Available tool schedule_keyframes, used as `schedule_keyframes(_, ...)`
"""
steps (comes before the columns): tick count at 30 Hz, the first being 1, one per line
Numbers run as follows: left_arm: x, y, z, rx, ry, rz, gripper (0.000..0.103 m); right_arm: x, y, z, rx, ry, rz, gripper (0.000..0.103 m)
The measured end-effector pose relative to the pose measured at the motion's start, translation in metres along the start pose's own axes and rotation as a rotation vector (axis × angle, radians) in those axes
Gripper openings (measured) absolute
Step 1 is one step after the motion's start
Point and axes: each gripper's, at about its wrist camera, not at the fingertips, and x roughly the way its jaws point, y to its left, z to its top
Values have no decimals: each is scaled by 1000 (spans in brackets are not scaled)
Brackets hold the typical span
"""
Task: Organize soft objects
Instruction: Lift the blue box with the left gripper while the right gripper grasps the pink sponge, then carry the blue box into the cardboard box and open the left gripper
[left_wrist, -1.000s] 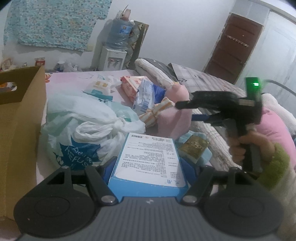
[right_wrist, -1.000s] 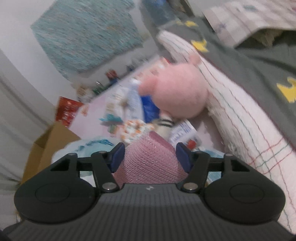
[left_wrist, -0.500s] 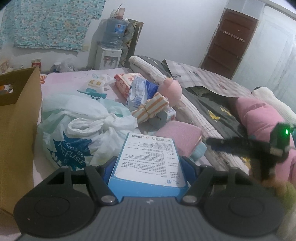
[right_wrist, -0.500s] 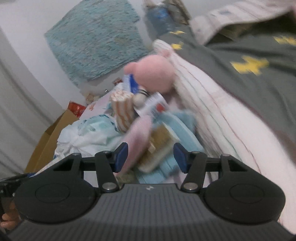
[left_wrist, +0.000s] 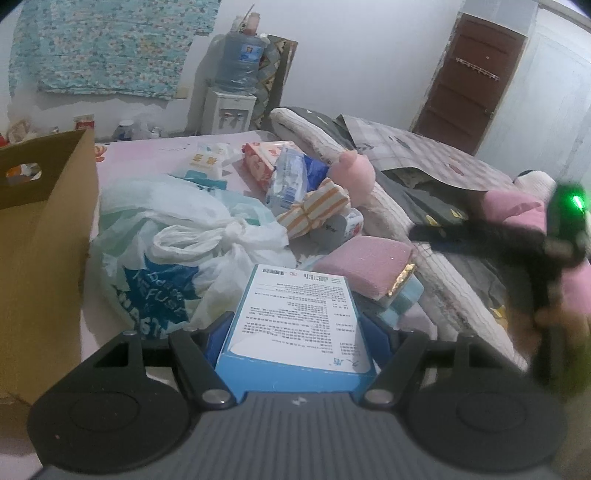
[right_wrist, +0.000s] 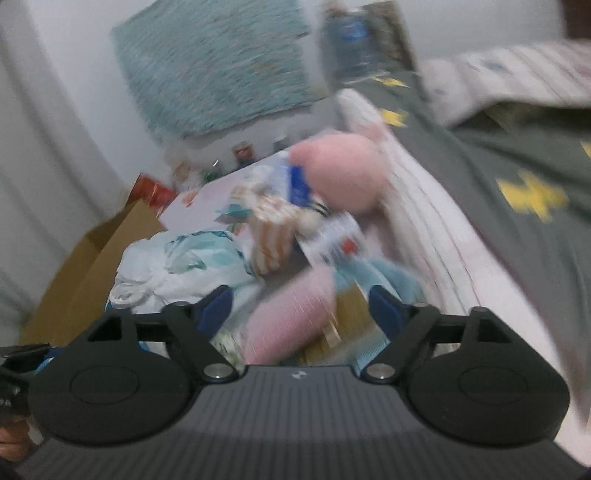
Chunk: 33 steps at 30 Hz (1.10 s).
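A: Left gripper (left_wrist: 291, 332), lower centre of its view: jaws clamped on the flat blue-and-white printed tissue pack (left_wrist: 295, 325), lifted over the bed clutter. Agreed?

B: Yes. Right gripper (right_wrist: 299, 306): its jaws have just been opening, now spread wide and pinching nothing. The pink foam sponge pad (left_wrist: 365, 264) lies below them on the light blue cloth (left_wrist: 406, 295), centre right of the left view.

A: So we call the sponge set down, and the pack is the step in hand?

B: We'd judge so. The brown cardboard box (left_wrist: 44, 236) stands at the left edge, next to the knotted white plastic bag (left_wrist: 177, 243).

A: Next move?

B: Probably carry the pack left to the box and release it there. The right gripper needs a fresh pick, maybe the pink plush toy (left_wrist: 356, 171) upper centre; the right view is blurred.
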Motion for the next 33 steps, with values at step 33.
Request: schedule_keyframes(33, -100, 178, 80, -305, -223, 376, 74, 60, 57, 74, -41, 208, -25, 81)
